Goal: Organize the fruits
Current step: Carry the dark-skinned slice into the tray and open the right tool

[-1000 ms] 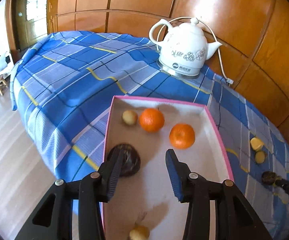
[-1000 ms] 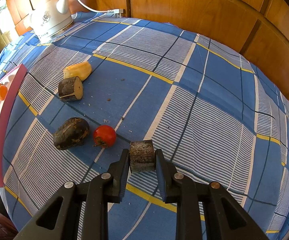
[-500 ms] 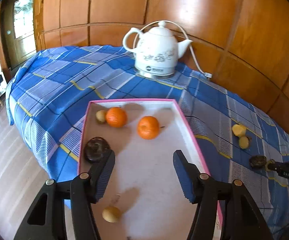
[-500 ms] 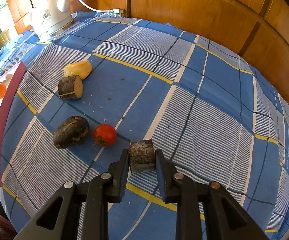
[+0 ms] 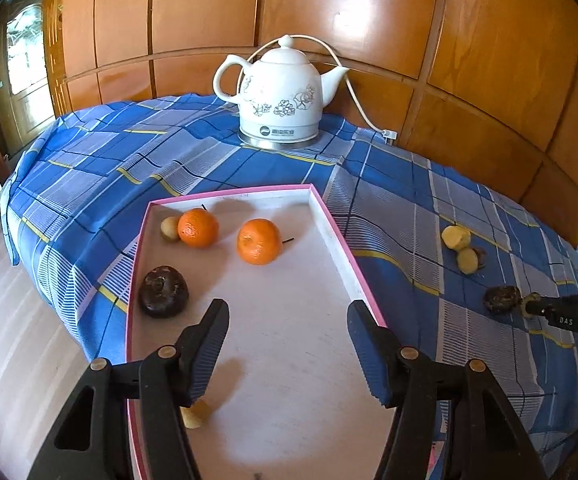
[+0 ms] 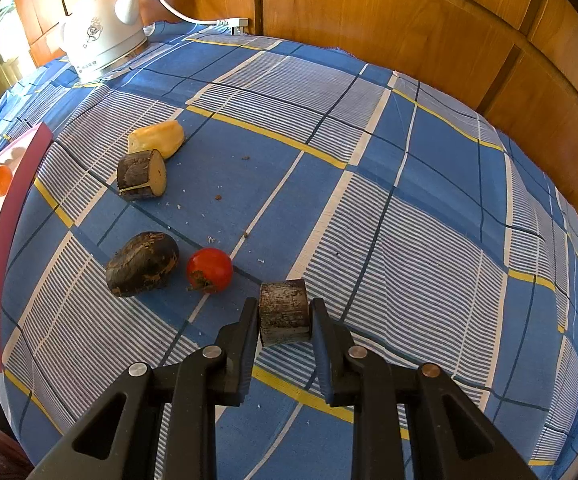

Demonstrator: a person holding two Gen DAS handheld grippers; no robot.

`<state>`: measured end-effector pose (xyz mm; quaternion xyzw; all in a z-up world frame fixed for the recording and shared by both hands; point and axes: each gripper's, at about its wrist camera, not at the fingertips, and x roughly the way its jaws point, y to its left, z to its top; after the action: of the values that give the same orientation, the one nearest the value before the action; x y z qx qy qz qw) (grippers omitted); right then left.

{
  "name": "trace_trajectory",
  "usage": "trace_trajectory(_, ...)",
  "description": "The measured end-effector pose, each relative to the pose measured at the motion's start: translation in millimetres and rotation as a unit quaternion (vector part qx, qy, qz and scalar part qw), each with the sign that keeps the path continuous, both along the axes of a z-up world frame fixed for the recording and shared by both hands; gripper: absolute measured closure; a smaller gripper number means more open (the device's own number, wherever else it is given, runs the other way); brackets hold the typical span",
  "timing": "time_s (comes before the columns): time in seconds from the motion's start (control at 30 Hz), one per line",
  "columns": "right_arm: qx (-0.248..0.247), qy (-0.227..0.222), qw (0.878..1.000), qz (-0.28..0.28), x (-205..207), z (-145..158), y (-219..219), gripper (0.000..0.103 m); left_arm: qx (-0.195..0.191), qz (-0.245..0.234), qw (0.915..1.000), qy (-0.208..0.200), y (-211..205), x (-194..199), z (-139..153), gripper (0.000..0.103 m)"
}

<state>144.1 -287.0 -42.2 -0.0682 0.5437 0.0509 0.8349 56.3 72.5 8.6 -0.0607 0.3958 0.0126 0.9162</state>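
My left gripper (image 5: 287, 344) is open and empty above the pink-rimmed white tray (image 5: 331, 220). The tray holds two oranges (image 5: 198, 227) (image 5: 258, 241), a small yellowish fruit (image 5: 169, 228), a dark round fruit (image 5: 163, 291) and a small yellow piece (image 5: 195, 416) by my left finger. My right gripper (image 6: 285, 322) is shut on a dark cylindrical cut piece (image 6: 284, 312) just above the blue plaid cloth. Near it lie a red tomato (image 6: 209, 270), a dark oval fruit (image 6: 142, 263), another cut cylinder (image 6: 141, 175) and a yellow piece (image 6: 155, 140).
A white electric kettle (image 5: 279, 98) with its cord stands at the back of the table by the wood-panelled wall. The tray's pink edge (image 6: 13, 200) shows at the left of the right wrist view. The table edge and floor lie left of the tray.
My left gripper has opened wider and drawn back and up from the dark round fruit, turning right. My right gripper has stayed shut on the cut piece, nearly still.
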Motion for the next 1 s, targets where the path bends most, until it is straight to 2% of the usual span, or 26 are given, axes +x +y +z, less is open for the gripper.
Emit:
trace_trajectory(0.27, 0.001, -0.001, 1.000, -0.001, 0, 1, 1, 0.078, 0.002, -0.004, 1.0000, 0.001, -3, 0, -1, 0.041)
trace_trajectory(0.47, 0.023, -0.026, 0.999, -0.016, 0, 14, -7, 0.078, 0.006, 0.006, 0.9999, -0.008, 1, -1, 2, 0.041)
trace_trajectory(0.7, 0.024, -0.012, 1.000, -0.014, 2, 8, -6, 0.078, 0.008, 0.027, 0.9996, -0.011, 13, -2, 2, 0.041)
trace_trajectory(0.87, 0.056, -0.036, 0.998, -0.017, -5, 31, -5, 0.078, 0.007, 0.035, 0.9993, -0.014, 22, -5, 1, 0.041)
trace_trajectory(1.0, 0.091, -0.047, 0.994, 0.026, -14, 51, 26, 0.078, -0.001, 0.044, 0.9990, -0.012, 28, -5, -1, 0.041)
